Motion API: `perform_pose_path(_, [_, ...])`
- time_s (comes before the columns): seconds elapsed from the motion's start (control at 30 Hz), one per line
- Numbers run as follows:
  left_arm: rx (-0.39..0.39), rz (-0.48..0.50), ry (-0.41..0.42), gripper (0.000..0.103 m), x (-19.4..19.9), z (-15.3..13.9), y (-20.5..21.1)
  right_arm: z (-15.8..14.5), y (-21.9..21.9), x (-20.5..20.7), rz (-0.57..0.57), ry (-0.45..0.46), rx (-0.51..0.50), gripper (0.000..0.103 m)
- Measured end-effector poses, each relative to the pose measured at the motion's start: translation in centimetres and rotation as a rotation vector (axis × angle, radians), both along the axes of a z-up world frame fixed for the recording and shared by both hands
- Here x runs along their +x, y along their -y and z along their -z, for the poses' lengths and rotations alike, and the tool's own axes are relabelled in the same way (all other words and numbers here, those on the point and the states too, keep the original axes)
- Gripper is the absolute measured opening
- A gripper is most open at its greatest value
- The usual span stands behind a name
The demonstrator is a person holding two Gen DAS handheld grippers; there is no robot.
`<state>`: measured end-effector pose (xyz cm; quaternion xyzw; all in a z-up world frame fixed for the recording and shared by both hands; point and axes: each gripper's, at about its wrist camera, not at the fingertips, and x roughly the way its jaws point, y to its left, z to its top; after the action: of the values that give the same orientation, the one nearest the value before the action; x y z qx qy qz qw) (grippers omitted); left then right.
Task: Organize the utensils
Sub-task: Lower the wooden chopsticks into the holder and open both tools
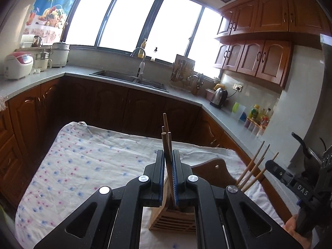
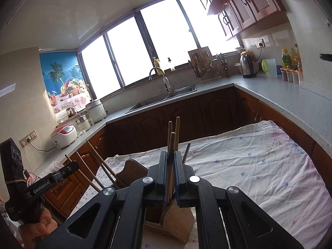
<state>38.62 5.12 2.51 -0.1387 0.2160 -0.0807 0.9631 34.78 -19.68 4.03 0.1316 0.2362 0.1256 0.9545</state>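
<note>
My left gripper [image 1: 168, 155] is shut on a bundle of dark wooden chopsticks [image 1: 166, 132] that stand upright, lower ends down in a slatted wooden utensil holder [image 1: 172, 217] on the cloth-covered table. My right gripper [image 2: 170, 156] is shut on several lighter wooden chopsticks [image 2: 173, 137], their lower ends in the same wooden holder [image 2: 176, 222]. A metal chopstick [image 2: 186, 152] leans just right of the right gripper's fingers. The right gripper's chopsticks [image 1: 254, 166] also show in the left wrist view, the left's chopsticks [image 2: 97, 166] in the right wrist view.
The table carries a white floral cloth [image 1: 83, 166]. A dark wooden holder back [image 1: 215, 170] rises beside the slatted box. Behind are grey counters, a sink [image 1: 132, 77], a kettle [image 1: 219, 97], a rice cooker [image 1: 17, 64] and a dish rack [image 1: 182, 72].
</note>
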Motion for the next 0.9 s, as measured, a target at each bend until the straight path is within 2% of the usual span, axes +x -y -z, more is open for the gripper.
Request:
perform_pose_path(0.57, [0.017, -0.016, -0.020, 0.006, -0.1, -0.7, 0.1, 0.3, 0.3, 0.3, -0.005, -0.024, 0.014, 0.007])
perform_pose_path(0.63, [0.020, -0.014, -0.029, 0.006, 0.0, -0.7, 0.1, 0.3, 0.3, 0.3, -0.008, -0.025, 0.013, 0.011])
perform_pose_path(0.7, [0.019, -0.015, -0.034, 0.006, 0.0, -0.7, 0.2, 0.3, 0.3, 0.2, -0.010, -0.023, 0.014, 0.011])
perform_pose_path(0.73, [0.019, -0.016, -0.038, 0.008, 0.0, -0.8, 0.2, 0.3, 0.3, 0.2, -0.014, -0.023, 0.016, 0.011])
perform_pose_path(0.83, [0.021, -0.035, -0.031, 0.025, -0.4, -1.0, 0.2, 0.3, 0.4, 0.2, -0.013, -0.024, 0.018, 0.013])
perform_pose_path(0.9, [0.024, -0.041, -0.026, 0.027, -0.5, -1.2, 0.2, 0.3, 0.6, 0.2, -0.012, -0.027, 0.022, 0.020])
